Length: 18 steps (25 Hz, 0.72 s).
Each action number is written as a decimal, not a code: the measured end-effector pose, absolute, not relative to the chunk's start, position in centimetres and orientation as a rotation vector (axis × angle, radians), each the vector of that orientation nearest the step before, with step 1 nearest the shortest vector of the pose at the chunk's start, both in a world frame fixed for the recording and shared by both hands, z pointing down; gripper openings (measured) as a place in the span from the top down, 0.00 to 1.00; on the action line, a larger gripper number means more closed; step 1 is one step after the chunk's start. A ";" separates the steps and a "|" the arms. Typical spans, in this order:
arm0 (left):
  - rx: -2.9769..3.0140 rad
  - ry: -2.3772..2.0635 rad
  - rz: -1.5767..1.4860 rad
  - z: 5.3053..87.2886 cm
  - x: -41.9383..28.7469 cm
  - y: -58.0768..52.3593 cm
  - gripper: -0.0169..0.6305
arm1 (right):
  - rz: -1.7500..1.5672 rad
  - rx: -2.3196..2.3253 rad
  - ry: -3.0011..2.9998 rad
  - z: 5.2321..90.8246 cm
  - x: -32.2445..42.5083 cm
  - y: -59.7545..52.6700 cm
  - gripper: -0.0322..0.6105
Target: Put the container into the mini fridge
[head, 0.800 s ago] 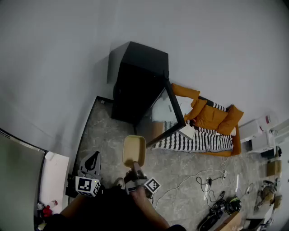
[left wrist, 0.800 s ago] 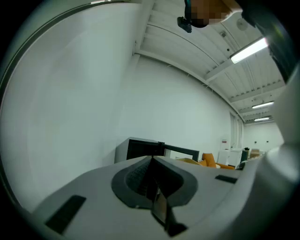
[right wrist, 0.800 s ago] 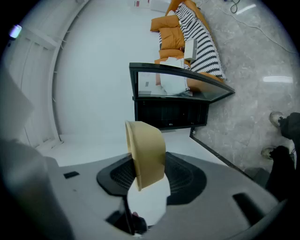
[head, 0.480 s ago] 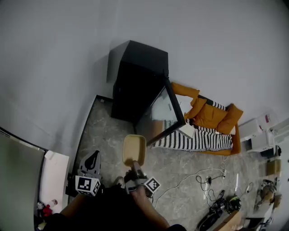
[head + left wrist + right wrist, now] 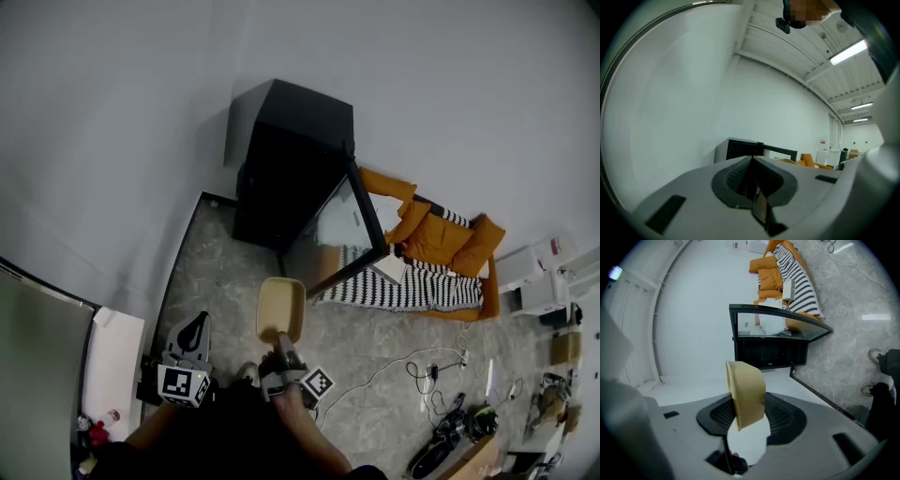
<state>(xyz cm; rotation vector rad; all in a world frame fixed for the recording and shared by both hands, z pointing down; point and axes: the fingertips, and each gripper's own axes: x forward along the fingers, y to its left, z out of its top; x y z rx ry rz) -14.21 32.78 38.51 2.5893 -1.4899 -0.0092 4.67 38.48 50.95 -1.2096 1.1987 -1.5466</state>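
Observation:
The black mini fridge (image 5: 289, 164) stands against the grey wall with its glass door (image 5: 345, 234) swung open to the right. My right gripper (image 5: 280, 343) is shut on the rim of a beige container (image 5: 280, 308), held above the floor just in front of the open fridge. In the right gripper view the container (image 5: 746, 392) sits between the jaws of the right gripper (image 5: 752, 414), with the fridge (image 5: 769, 352) and its door (image 5: 780, 320) ahead. My left gripper (image 5: 193, 330) hangs to the left, shut and empty. In its own view the left gripper (image 5: 753, 182) points towards the fridge (image 5: 738, 150).
An orange sofa with a striped blanket (image 5: 427, 277) lies right of the fridge door. Cables (image 5: 427, 377) and small gear are strewn on the marble floor at the right. A white board (image 5: 114, 370) leans at the left. A person's shoes (image 5: 876, 373) show at the right.
Almost nothing: the scene has shifted slightly in the head view, and the right gripper still holds the container in front of the open fridge.

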 end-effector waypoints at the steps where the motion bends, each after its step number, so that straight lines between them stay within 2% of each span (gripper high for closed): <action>1: 2.585 -1.491 -0.013 38.4 -14.4 32.8 0.97 | -1.547 -1.210 1.198 50.9 4.4 38.5 0.69; 18: 2.592 -1.446 -0.014 37.3 -19.7 31.3 0.97 | -1.522 -1.217 1.177 50.7 -1.1 36.4 0.69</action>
